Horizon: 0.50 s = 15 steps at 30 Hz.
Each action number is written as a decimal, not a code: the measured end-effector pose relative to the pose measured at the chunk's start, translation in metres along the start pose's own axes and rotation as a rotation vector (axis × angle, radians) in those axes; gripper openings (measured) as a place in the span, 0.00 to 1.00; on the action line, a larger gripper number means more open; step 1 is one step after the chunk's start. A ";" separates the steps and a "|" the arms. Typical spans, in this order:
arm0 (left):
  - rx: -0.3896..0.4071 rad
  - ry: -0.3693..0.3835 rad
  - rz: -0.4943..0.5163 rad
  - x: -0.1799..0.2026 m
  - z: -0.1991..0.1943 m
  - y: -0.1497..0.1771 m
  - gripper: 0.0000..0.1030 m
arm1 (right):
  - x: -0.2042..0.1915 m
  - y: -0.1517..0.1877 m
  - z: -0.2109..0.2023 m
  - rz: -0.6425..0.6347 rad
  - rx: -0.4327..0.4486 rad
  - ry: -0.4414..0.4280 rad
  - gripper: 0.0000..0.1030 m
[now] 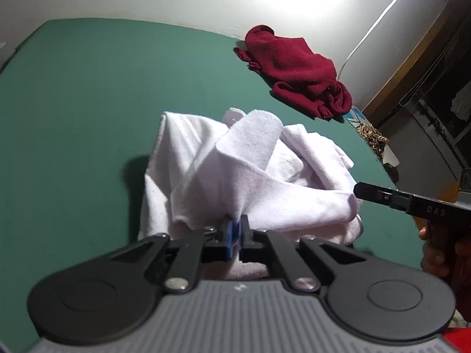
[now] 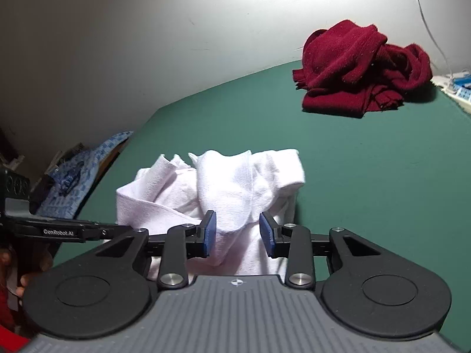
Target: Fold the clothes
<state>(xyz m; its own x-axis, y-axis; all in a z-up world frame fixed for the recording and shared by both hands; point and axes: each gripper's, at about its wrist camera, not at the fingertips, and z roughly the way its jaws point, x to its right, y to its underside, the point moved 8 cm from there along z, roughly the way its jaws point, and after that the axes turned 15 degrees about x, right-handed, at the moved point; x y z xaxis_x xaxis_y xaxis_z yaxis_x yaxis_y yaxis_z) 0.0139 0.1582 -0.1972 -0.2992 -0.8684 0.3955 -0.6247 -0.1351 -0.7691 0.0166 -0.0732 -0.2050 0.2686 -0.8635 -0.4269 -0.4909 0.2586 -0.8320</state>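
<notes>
A crumpled white garment (image 1: 244, 176) lies bunched on the green table (image 1: 82, 103). My left gripper (image 1: 234, 231) is shut on its near edge, the blue pads pressed together on the cloth. In the right wrist view the same white garment (image 2: 223, 185) sits just ahead, and my right gripper (image 2: 238, 234) stands open with a fold of cloth hanging between its blue pads (image 2: 209, 232). The right gripper's black finger (image 1: 382, 195) reaches the garment from the right in the left wrist view. The left gripper's body (image 2: 67, 231) shows at the left of the right wrist view.
A dark red garment (image 1: 297, 70) lies heaped at the table's far right corner, also visible as a red garment (image 2: 359, 67). A blue patterned cloth (image 2: 76, 179) hangs off the table's left edge. A white wall and a cable (image 1: 379, 20) stand behind. A hand (image 1: 435, 253) holds the right gripper.
</notes>
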 end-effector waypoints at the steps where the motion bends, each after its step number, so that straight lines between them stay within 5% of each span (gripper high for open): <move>1: -0.001 -0.001 0.002 0.000 -0.001 0.001 0.00 | -0.001 0.000 0.002 0.015 0.001 -0.006 0.12; 5: -0.010 0.001 -0.002 0.000 -0.002 0.004 0.00 | 0.003 -0.009 0.009 0.013 0.028 0.033 0.07; 9: -0.019 0.003 -0.007 0.000 -0.003 0.006 0.00 | 0.016 0.002 0.018 -0.049 -0.052 0.095 0.08; 12: 0.001 -0.002 0.045 0.004 -0.010 -0.001 0.02 | 0.008 -0.011 0.008 -0.086 0.026 0.075 0.10; 13: 0.014 -0.005 0.076 0.007 -0.013 -0.005 0.05 | 0.004 -0.016 0.003 -0.095 0.058 0.064 0.11; 15: 0.037 -0.013 0.125 0.009 -0.019 -0.014 0.37 | -0.010 -0.025 -0.001 -0.134 0.102 0.014 0.13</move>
<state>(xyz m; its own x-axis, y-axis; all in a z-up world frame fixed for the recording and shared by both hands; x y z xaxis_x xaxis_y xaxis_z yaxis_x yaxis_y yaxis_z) 0.0060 0.1619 -0.1734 -0.3636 -0.8854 0.2895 -0.5563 -0.0429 -0.8299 0.0254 -0.0717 -0.1796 0.3140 -0.8989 -0.3055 -0.3648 0.1828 -0.9130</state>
